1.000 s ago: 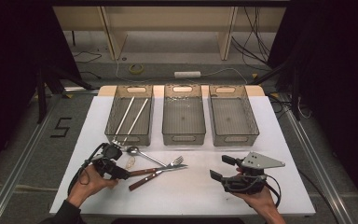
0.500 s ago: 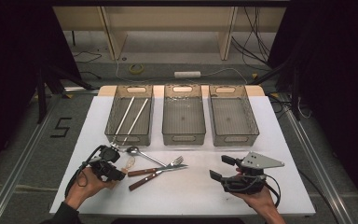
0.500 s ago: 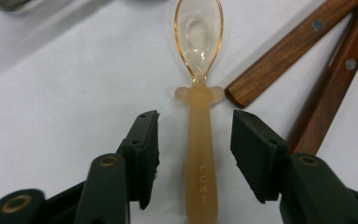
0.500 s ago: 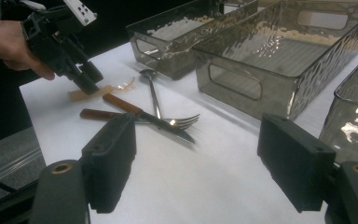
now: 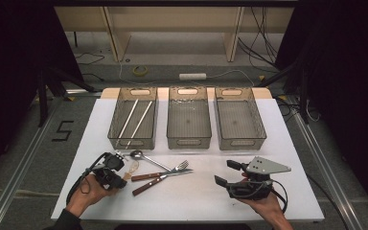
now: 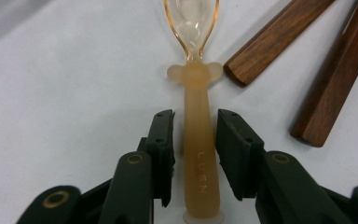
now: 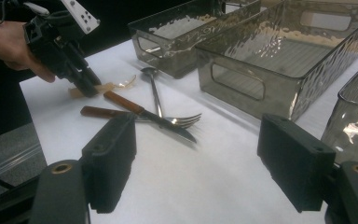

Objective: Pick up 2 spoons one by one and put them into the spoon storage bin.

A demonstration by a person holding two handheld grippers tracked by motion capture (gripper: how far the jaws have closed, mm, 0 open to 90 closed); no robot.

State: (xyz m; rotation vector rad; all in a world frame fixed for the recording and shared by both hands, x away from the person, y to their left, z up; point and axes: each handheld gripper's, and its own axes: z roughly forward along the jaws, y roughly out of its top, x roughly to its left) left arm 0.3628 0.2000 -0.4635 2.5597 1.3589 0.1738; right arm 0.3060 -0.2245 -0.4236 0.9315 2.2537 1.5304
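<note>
Nearest the person, the left hand-held gripper (image 6: 195, 154) sits low over the white tabletop (image 5: 196, 201) with its jaws straddling the handle of a translucent amber baby spoon (image 6: 198, 140); the jaws have just been closing, and a sliver of gap shows on either side, so the pads do not yet press on it. The spoon lies flat near the tabletop's left front, bowl pointing away from the hand-held gripper, with a small knobbed collar between bowl and handle. It looks like soft silicone or light plastic: nearly weightless, a little bendy and probably grippy rather than slick, so a modest squeeze on the thick straight handle below the collar should hold it without bending it; the thin bowl is the poorer place to pinch. Just to its right lie a wooden-handled knife (image 5: 155, 182) and wooden-handled fork (image 5: 160, 173), close enough that a sideways sweep could nudge them, with a metal spoon (image 5: 146, 159) just beyond. The right hand-held gripper (image 5: 232, 175) rests at the right front, jaws wide apart and empty, well clear of the cutlery. Farther back stand three clear bins: the left bin (image 5: 134, 139) holds two pale chopsticks (image 5: 134, 119), the middle bin (image 5: 188, 141) and right bin (image 5: 241, 141) look bare. Open tabletop ahead leaves room to lift straight up and carry over the bin walls.
</note>
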